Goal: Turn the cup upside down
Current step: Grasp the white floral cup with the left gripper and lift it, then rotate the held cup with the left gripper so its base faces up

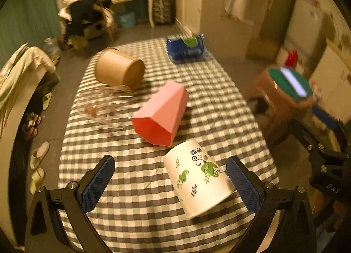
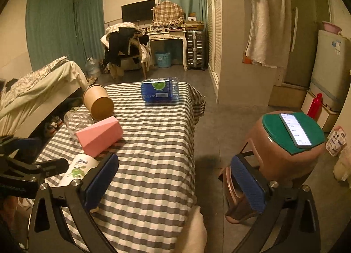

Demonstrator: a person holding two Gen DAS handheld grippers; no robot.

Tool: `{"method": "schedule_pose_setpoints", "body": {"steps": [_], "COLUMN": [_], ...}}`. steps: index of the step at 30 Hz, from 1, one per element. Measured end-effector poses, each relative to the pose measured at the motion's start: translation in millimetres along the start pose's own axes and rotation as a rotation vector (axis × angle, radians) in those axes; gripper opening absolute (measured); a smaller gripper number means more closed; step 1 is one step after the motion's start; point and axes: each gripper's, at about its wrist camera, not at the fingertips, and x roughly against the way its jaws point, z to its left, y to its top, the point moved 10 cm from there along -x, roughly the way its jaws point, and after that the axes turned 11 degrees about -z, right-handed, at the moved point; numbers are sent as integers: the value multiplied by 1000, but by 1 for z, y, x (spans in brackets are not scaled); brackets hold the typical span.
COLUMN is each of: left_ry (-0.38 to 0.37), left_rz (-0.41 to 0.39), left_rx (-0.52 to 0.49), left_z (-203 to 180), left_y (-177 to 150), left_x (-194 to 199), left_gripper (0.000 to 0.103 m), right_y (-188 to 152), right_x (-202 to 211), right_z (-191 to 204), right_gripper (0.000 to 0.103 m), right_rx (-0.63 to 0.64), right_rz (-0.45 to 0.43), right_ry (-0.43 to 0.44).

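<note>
White leaf-printed cup [image 1: 197,178] on its side between wide-spread left gripper [image 1: 173,183] fingers, pink box [image 1: 161,113] just beyond; right gripper [image 2: 174,185] wide, empty.

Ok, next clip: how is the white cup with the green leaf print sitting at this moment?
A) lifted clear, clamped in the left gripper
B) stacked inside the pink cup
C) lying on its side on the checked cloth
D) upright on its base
C: the white cup lies on its side on the checked tablecloth, between the open fingers of the left gripper, with the pink cup lying separately beyond it.
</note>
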Motion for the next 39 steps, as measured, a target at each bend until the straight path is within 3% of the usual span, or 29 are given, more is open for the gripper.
{"method": "schedule_pose_setpoints", "body": {"steps": [4, 11, 15, 22, 29, 34, 39], "left_ry": [-9, -87, -96, -143, -134, -86, 15], "left_rz": [114, 338, 387, 462, 369, 214, 20], "left_rx": [-71, 8, -1, 14, -40, -77, -142], "left_z": [-7, -10, -14, -24, -25, -16, -7], "left_y": [1, -15, -23, -41, -26, -3, 19], "left_x": [-25, -63, -72, -83, -62, -39, -26], "left_gripper": [103, 103, 101, 72, 66, 65, 65], "right_y": [-9, -24, -30, -36, -34, -32, -28], "right_x": [-12, -31, -39, -47, -46, -43, -38], "right_z": [-15, -32, -33, -31, -25, -16, -6], "right_gripper": [103, 103, 103, 103, 103, 103, 103], "right_rx": [-35, -61, -69, -69, -64, -53, -38], "right_rz": [26, 71, 90, 105, 106, 99, 88], "right_ry": [-6, -29, -18, -11, -14, -11, -12]}}
